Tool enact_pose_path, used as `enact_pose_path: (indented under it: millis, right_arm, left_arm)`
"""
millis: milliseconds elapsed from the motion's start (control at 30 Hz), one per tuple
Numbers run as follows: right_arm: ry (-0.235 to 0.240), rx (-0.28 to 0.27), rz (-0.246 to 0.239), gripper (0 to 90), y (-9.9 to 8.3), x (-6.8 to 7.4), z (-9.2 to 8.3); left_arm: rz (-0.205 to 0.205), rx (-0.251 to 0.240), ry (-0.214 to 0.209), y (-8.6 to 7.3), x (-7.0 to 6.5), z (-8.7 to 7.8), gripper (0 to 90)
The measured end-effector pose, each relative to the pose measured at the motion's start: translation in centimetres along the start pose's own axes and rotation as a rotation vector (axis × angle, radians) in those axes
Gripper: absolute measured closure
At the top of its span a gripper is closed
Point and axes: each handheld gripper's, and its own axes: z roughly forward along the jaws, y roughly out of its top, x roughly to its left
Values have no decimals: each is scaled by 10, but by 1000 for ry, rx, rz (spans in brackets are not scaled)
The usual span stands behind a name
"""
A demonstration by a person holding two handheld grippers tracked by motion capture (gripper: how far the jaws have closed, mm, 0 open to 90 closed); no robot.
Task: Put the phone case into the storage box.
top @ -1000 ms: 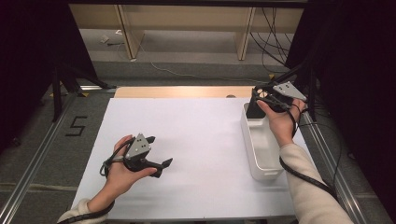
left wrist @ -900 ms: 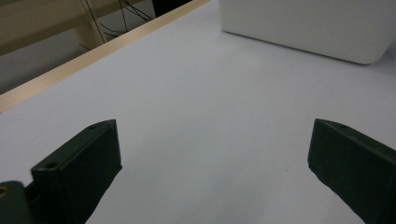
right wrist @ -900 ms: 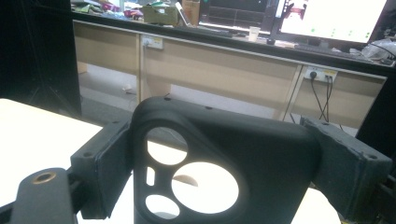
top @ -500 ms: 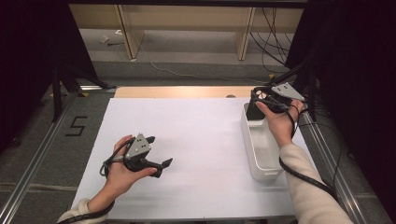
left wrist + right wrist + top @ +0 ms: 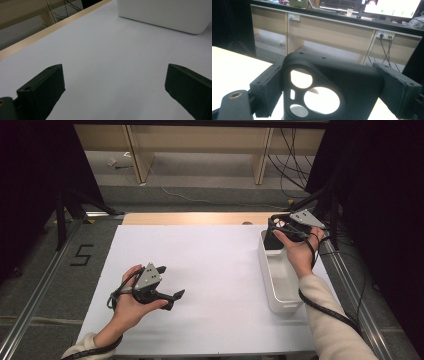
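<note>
Left gripper (image 5: 113, 92) over bare white tabletop (image 5: 107, 57)
Its two black jaws stood wide apart, nothing between them; a white rounded plastic bin (image 5: 162, 13) sat beyond, a pale wooden edge strip (image 5: 50, 28) alongside.

This looks like a lab: a white bench (image 5: 210, 270) in a metal frame (image 5: 37, 290), black curtains (image 5: 30, 180), cables (image 5: 295, 150), wall plugs (image 5: 384, 35) and computer screens (image 5: 392, 6).

Light falls from overhead onto the white surface (image 5: 215, 270), which glows evenly bright while both sides of the room sink into near black. Shadows under the hands are soft and short. In the left gripper view the close tongs (image 5: 113, 92) look slightly soft. In the right gripper view the surface corner washes out to glare, and far monitors (image 5: 392, 5) burn white.
</note>
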Motion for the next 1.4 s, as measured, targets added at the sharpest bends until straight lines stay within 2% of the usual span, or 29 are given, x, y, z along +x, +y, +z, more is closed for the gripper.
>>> enact_pose_path:
  millis: [1067,1400]
  right_arm:
    - [9,26,-8,152,-5,0,4]
    - [20,58,-25,149,-4,1,7]
  left_arm:
    - [1,1,1,0,0,0,23]
    - [1,0,1,0,0,-1,23]
